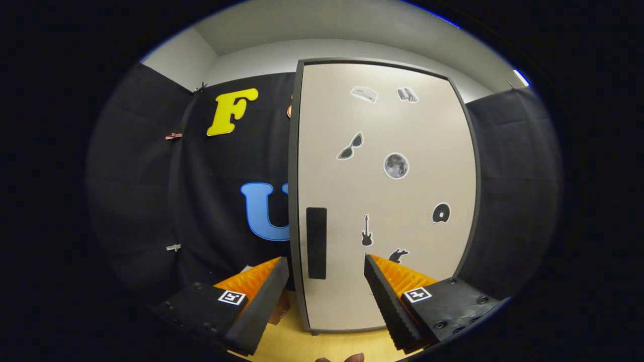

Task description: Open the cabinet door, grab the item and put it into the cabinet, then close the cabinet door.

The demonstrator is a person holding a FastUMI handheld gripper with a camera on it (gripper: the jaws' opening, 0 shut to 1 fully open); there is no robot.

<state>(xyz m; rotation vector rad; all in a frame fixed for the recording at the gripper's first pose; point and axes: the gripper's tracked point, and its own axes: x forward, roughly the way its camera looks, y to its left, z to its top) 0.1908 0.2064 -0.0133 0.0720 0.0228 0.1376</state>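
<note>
Facing the closed cabinet door (382, 196) at frame centre, tool (327, 266) open and empty, fingers spread wide at the bottom. Door's black handle (316, 243) sits between and just beyond the fingertips, no contact. Cabinet stands on the wooden surface (322, 347). Stickers on the door.

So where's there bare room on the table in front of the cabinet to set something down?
The free patch is the wooden tabletop between the open gripper fingers, running up to the foot of the closed cabinet door. Left of the door's bottom corner it is tighter: a small brownish item sits there behind the left finger, against the black cloth. The dark handle lies just ahead.
</note>
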